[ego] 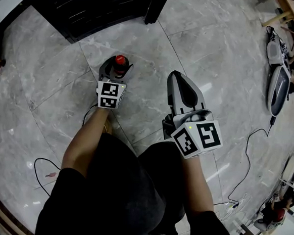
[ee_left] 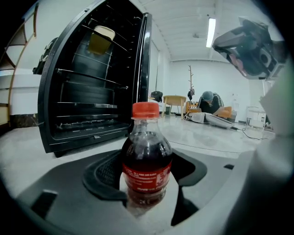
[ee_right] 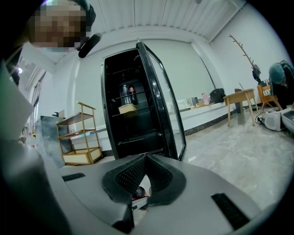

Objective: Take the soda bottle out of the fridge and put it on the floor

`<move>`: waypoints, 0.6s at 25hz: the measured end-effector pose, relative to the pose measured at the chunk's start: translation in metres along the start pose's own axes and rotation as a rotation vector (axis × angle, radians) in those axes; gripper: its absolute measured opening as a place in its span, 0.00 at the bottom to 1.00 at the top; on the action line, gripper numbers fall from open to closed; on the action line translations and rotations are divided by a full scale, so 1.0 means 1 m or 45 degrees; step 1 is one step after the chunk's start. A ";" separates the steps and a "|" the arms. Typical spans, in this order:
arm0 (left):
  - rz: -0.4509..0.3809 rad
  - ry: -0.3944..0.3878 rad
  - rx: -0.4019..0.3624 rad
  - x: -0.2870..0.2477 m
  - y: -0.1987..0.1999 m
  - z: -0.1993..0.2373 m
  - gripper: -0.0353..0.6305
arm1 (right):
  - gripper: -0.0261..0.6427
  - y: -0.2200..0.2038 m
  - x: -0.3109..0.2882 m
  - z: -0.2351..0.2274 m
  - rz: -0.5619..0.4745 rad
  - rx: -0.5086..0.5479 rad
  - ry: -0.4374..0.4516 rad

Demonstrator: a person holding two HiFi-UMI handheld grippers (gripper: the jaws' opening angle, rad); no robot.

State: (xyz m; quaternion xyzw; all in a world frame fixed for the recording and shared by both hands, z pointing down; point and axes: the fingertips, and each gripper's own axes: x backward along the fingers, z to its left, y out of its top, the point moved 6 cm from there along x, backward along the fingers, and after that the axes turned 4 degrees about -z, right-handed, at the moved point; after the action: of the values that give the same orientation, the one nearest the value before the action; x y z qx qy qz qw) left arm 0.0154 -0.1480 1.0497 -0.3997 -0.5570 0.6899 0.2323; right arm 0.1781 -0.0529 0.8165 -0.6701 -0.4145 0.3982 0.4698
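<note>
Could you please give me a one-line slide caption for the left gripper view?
Left gripper grips a red-capped soda bottle in front of the open black fridge.

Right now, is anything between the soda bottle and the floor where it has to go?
Nothing visible. The soda bottle is upright in the left gripper, with only marble floor under and around it; the black cable lies well aside.

Pale grey veined marble floor tiles [ego: 222, 47] meet white walls [ee_right: 197, 64] under a ceiling strip light [ee_left: 211, 32], with a wooden shelf rack [ee_right: 79, 137], a wooden table [ee_right: 239, 96] and a coat stand [ee_left: 190, 79].
</note>
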 end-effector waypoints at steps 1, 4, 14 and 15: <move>0.000 0.001 -0.011 0.000 0.000 0.000 0.51 | 0.07 0.000 0.000 0.000 0.001 -0.002 -0.001; 0.016 -0.002 -0.032 0.002 -0.001 -0.004 0.51 | 0.07 -0.001 0.000 0.001 0.000 0.002 0.003; 0.034 -0.007 -0.049 0.003 -0.004 -0.008 0.53 | 0.07 0.001 0.003 0.000 -0.009 -0.002 0.004; 0.038 -0.006 -0.043 0.002 -0.004 -0.008 0.54 | 0.07 0.001 0.004 0.000 -0.010 -0.002 0.003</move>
State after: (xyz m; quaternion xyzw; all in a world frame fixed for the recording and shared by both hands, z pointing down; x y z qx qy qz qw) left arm 0.0198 -0.1408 1.0524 -0.4103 -0.5631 0.6847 0.2140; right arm 0.1791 -0.0495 0.8152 -0.6693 -0.4168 0.3953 0.4712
